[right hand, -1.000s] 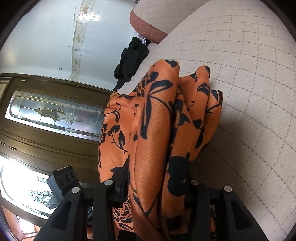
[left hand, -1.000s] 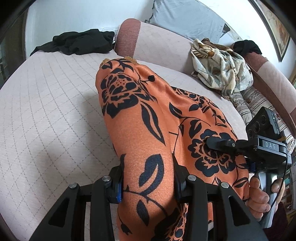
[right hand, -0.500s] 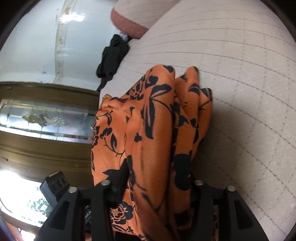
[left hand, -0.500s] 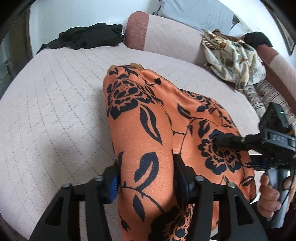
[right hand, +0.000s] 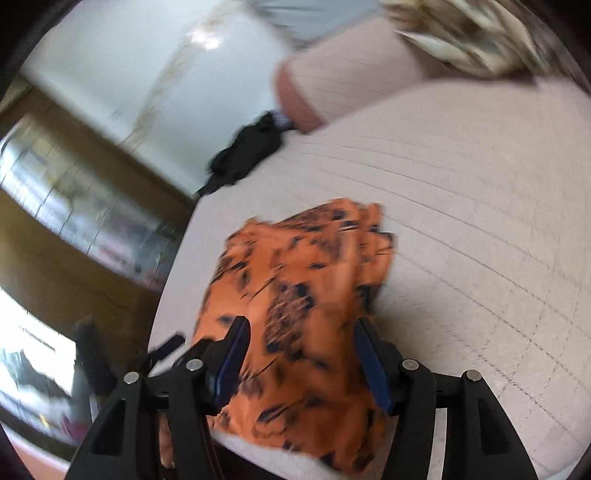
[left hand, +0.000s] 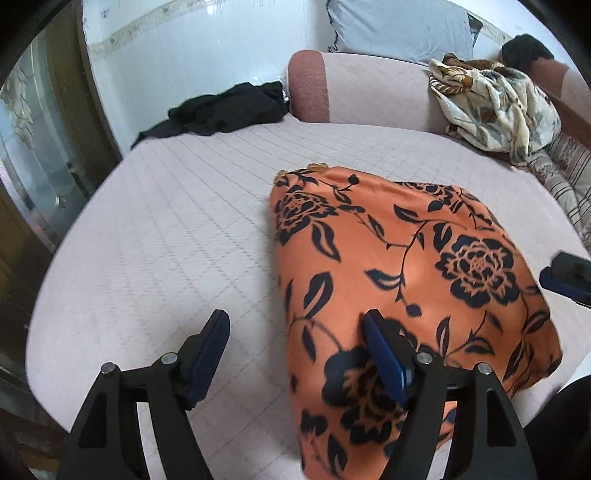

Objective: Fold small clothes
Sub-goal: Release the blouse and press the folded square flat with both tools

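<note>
An orange garment with black flowers (left hand: 406, 280) lies folded in a bundle on the pale quilted bed (left hand: 166, 240). My left gripper (left hand: 295, 317) hangs over the garment's left edge with its jaws opening. The right finger (left hand: 384, 354) is above the cloth, the left finger (left hand: 210, 347) is above bare quilt, and neither pad presses on anything. In the blurred right wrist view my right gripper (right hand: 301, 325) is also opening. The garment (right hand: 303, 280) lies loose between and below its fingers. A part of the right gripper (left hand: 565, 277) shows at the right edge of the left wrist view.
A black garment (left hand: 221, 110) lies at the bed's far left corner. A cream patterned blanket (left hand: 495, 107) is heaped against the padded backrest (left hand: 369, 88), with a grey pillow (left hand: 399, 26) behind. A wooden door with glass (left hand: 37, 166) stands left of the bed.
Both grippers have let go of the orange garment and spread their jaws. The left one slid left off the cloth, the right one drew back and up. The garment now rests on the bed.
</note>
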